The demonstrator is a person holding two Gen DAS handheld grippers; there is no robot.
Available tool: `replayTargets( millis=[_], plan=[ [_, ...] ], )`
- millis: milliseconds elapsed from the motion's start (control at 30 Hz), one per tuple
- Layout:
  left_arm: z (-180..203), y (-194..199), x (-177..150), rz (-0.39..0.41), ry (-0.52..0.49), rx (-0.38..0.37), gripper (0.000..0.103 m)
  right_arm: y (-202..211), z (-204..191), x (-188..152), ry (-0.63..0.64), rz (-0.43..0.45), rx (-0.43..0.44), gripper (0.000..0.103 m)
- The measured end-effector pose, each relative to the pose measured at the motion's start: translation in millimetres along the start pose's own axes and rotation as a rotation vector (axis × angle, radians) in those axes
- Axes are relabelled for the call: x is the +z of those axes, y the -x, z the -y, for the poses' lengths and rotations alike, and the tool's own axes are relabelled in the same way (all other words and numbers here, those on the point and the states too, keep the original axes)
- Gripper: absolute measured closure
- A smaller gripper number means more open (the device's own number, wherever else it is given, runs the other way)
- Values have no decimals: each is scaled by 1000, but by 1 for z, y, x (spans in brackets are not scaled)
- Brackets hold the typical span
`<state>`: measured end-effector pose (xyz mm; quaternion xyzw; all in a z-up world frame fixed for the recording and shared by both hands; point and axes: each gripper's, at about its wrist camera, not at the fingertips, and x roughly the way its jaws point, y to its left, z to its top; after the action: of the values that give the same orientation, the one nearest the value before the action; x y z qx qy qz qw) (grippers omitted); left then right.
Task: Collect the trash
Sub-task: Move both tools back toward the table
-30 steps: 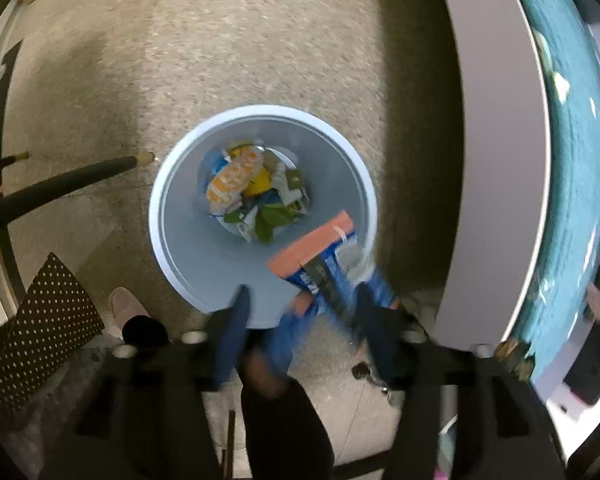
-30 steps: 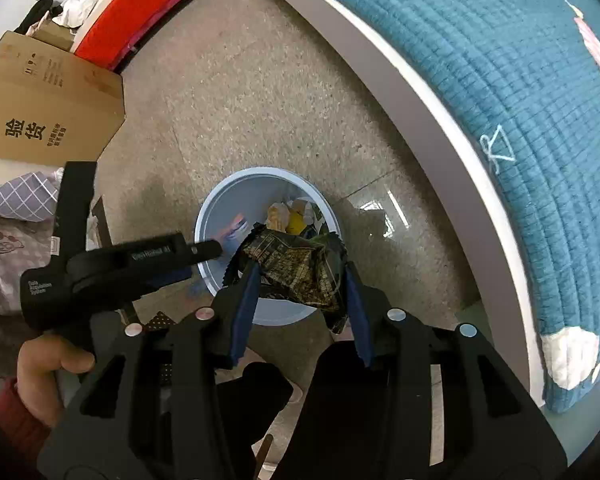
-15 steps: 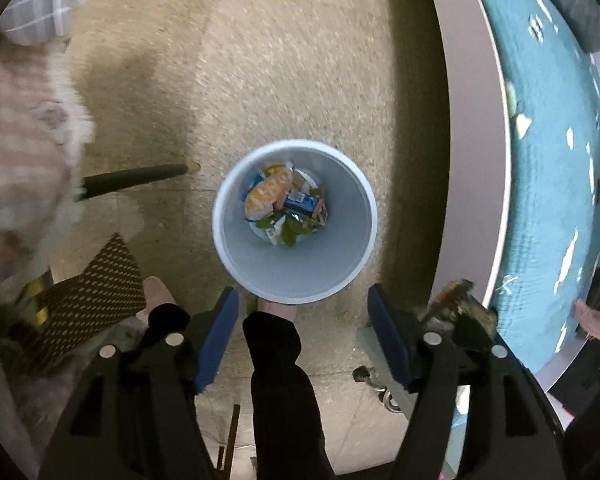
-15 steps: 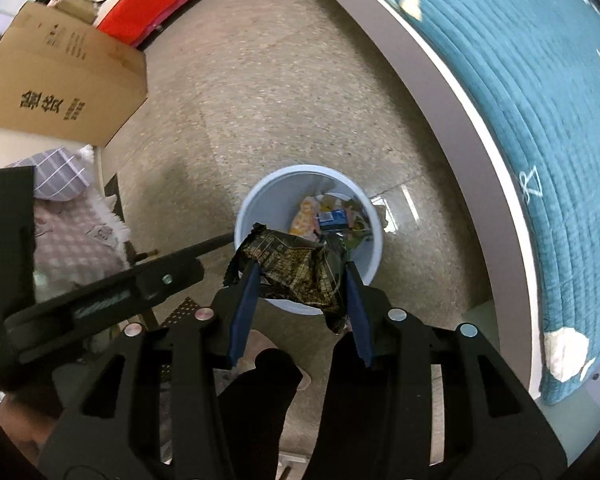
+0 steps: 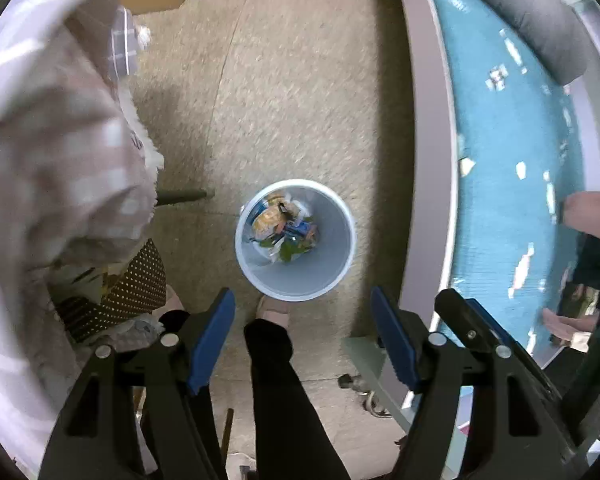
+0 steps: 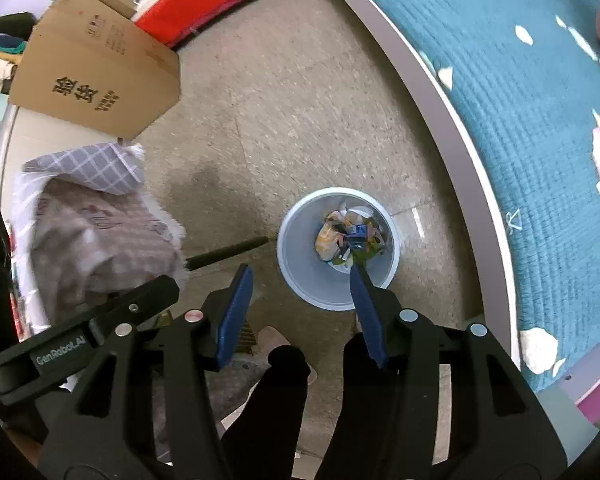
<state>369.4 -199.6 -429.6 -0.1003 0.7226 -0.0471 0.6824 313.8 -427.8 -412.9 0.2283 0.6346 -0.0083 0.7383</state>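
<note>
A pale blue round bin [image 5: 332, 268] stands on the speckled floor, seen from above, with several wrappers [image 5: 284, 228] piled at its bottom. It also shows in the right wrist view [image 6: 296, 264], with its wrappers [image 6: 348, 236]. My left gripper [image 5: 302, 300] is open and empty, high above the bin's near rim. My right gripper [image 6: 300, 276] is open and empty, also high above the bin's near side. The other gripper's black body [image 6: 80, 336] shows at the left of the right wrist view.
A teal quilted bed [image 6: 540, 100] with a grey frame edge [image 5: 424, 160] runs along the right. A cardboard box [image 6: 96, 68], a checked cloth bundle [image 6: 96, 220], a black rod [image 6: 228, 252] and the person's legs [image 5: 284, 380] are nearby.
My right gripper opened and the dark crumpled wrapper it held is gone from between its fingers. Both grippers have risen, so the bin looks smaller. The left gripper stays open and empty.
</note>
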Motion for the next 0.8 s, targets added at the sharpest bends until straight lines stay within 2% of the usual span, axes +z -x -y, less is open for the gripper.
replayTargets(
  millis=[200,333,433,567,633,800],
  plan=[
    [-8,79,-7,125,-46,-62,34,63,-49,2,95,85,35,53],
    [-48,136,-10,230,-15,-93,34,92,-109,2,213,141,72,52],
    [-105,178,-10,325,49,-56,34,98,-161,0,285,157,115,52],
    [-183,210,-10,390,167,-10,34,87,-229,-6,360,139,170,52],
    [-234,226,-10,409,249,13,34,76,-264,-12,395,126,191,52],
    [-323,249,0,434,374,27,34,44,-338,-24,451,89,216,52]
  ],
)
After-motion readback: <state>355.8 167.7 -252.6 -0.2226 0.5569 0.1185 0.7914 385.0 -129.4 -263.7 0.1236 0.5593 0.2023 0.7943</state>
